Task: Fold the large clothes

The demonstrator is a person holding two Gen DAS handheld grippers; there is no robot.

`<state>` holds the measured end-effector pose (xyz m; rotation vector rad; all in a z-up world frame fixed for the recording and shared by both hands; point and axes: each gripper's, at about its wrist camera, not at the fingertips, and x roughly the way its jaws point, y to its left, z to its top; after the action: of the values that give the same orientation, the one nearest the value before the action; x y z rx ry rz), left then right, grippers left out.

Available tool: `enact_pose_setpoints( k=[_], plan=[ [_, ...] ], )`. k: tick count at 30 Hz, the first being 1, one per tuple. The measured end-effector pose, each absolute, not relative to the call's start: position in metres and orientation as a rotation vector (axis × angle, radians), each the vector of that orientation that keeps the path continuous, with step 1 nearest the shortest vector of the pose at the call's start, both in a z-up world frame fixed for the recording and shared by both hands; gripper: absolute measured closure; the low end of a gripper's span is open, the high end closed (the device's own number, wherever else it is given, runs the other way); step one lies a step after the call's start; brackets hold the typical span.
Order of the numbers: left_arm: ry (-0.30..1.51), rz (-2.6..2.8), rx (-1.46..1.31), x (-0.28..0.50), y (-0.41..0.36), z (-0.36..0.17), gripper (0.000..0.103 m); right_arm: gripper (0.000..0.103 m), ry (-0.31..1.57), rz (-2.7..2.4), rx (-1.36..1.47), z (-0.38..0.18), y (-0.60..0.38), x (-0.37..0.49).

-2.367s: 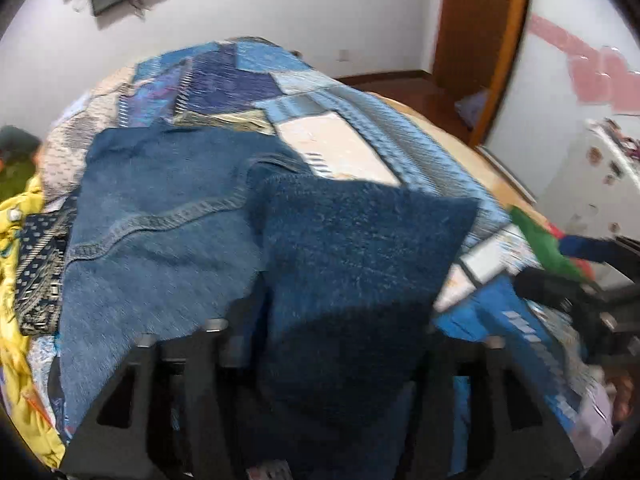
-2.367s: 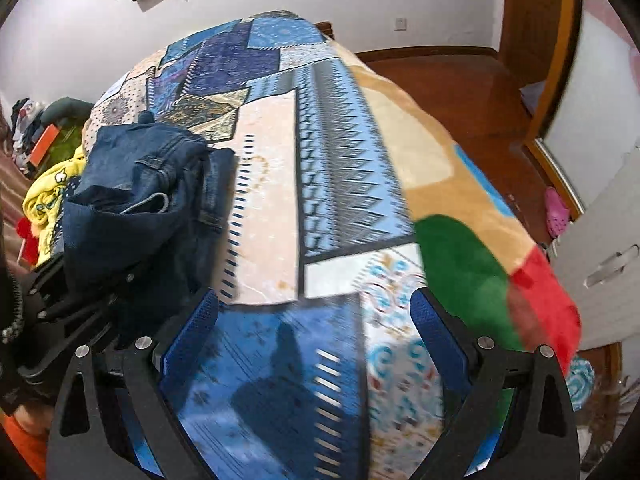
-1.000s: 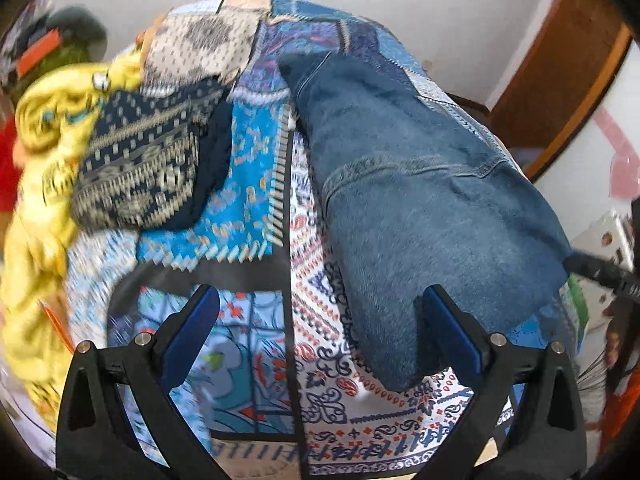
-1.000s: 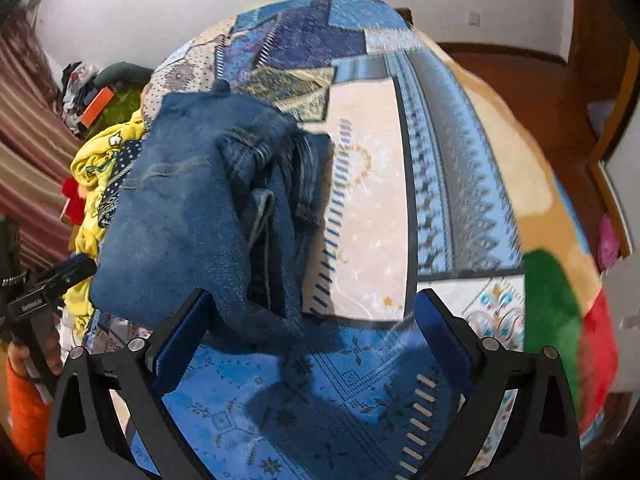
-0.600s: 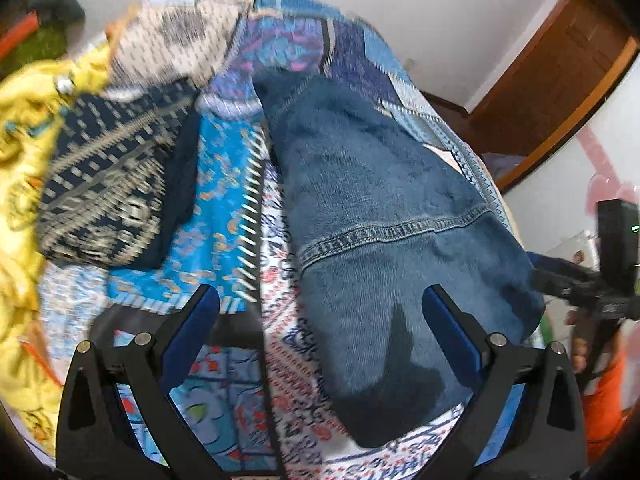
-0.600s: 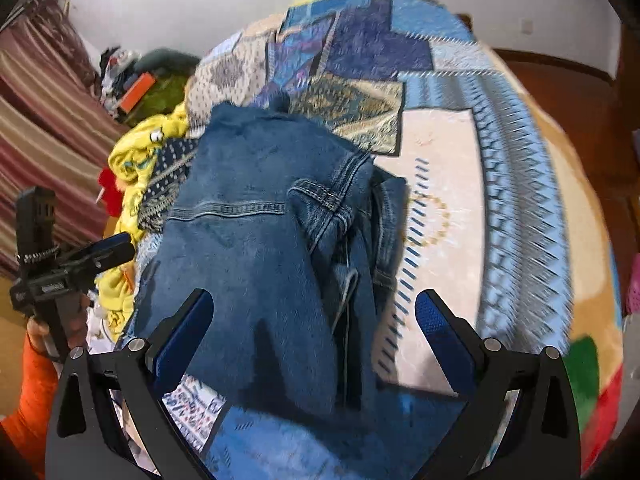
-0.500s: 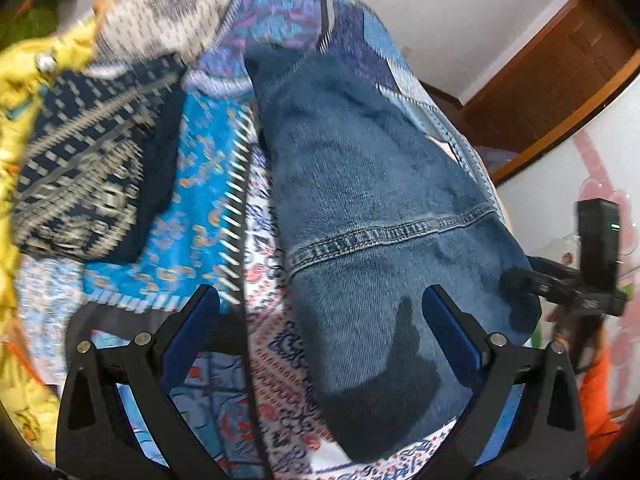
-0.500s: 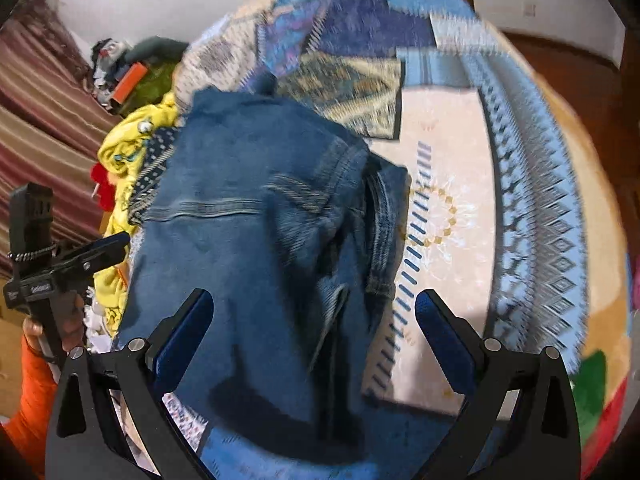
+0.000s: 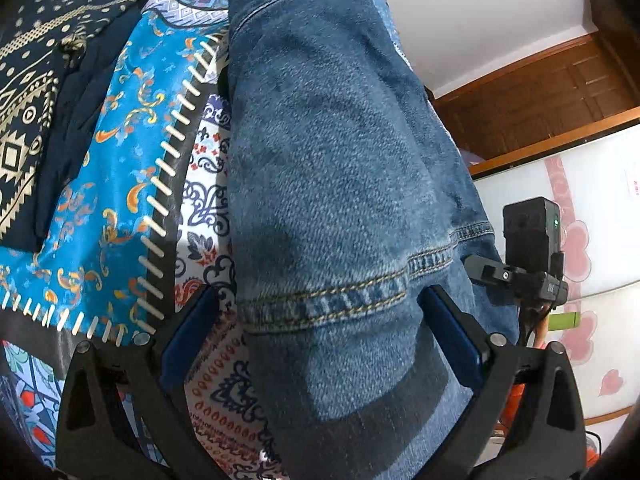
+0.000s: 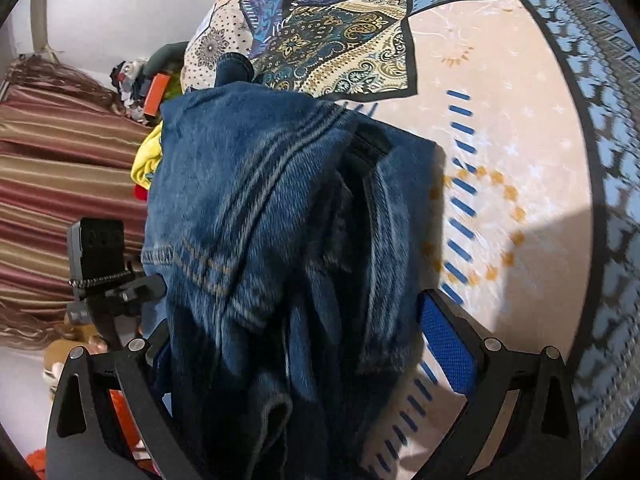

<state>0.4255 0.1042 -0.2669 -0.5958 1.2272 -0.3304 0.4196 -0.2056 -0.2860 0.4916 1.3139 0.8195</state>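
My left tongs [image 9: 318, 320] and right tongs [image 10: 296, 344] both gape apart, straddling the folded blue denim jeans [image 9: 344, 168] on the patchwork bedspread [image 9: 120, 128]. Clamping only the top layer could drag the thick fold open.

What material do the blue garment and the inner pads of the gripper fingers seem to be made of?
The jeans look like denim: a faded blue twill weave with tan double-stitched seams, matte. The pads on the right hand-held gripper appear to be blue textured rubber or foam with a fine grid surface; which of the two I cannot tell.
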Motion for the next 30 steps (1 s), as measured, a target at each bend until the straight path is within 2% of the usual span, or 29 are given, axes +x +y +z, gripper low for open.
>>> enact_pose_setpoints(
  k=[2, 3, 4, 5, 8, 9, 10, 15, 20, 30],
  plan=[
    [1.221, -0.326, -0.598, 0.427, 0.102, -0.266, 0.001, 0.011, 1.307, 0.824, 0.508, -0.286, -0.201, 0.422],
    [1.215, -0.330, -0.599, 0.429, 0.100, -0.265, 0.005, 0.014, 1.309, 0.821, 0.518, -0.286, -0.200, 0.423],
    [1.208, -0.353, -0.604, 0.429, 0.098, -0.264, 0.017, 0.017, 1.309, 0.814, 0.524, -0.286, -0.199, 0.422],
    [1.211, -0.358, -0.606, 0.431, 0.094, -0.262, 0.018, 0.024, 1.311, 0.815, 0.528, -0.285, -0.198, 0.422],
    [1.190, -0.350, -0.594, 0.430, 0.091, -0.253, 0.028, 0.038, 1.304, 0.792, 0.515, -0.275, -0.199, 0.419],
    [1.185, -0.349, -0.594, 0.430, 0.094, -0.252, 0.035, 0.045, 1.302, 0.782, 0.510, -0.273, -0.199, 0.421],
    [1.176, -0.356, -0.597, 0.427, 0.099, -0.248, 0.041, 0.047, 1.299, 0.773, 0.499, -0.267, -0.198, 0.419],
    [1.099, -0.361, -0.627, 0.409, 0.110, -0.226, 0.050, 0.062, 1.241, 0.768, 0.408, -0.230, -0.178, 0.408],
    [1.000, -0.345, -0.615, 0.389, 0.137, -0.185, 0.052, 0.064, 1.155, 0.803, 0.306, -0.188, -0.144, 0.387],
    [0.796, -0.260, -0.513, 0.368, 0.241, -0.085, 0.052, 0.064, 0.960, 0.868, 0.304, -0.123, -0.051, 0.396]
  ],
)
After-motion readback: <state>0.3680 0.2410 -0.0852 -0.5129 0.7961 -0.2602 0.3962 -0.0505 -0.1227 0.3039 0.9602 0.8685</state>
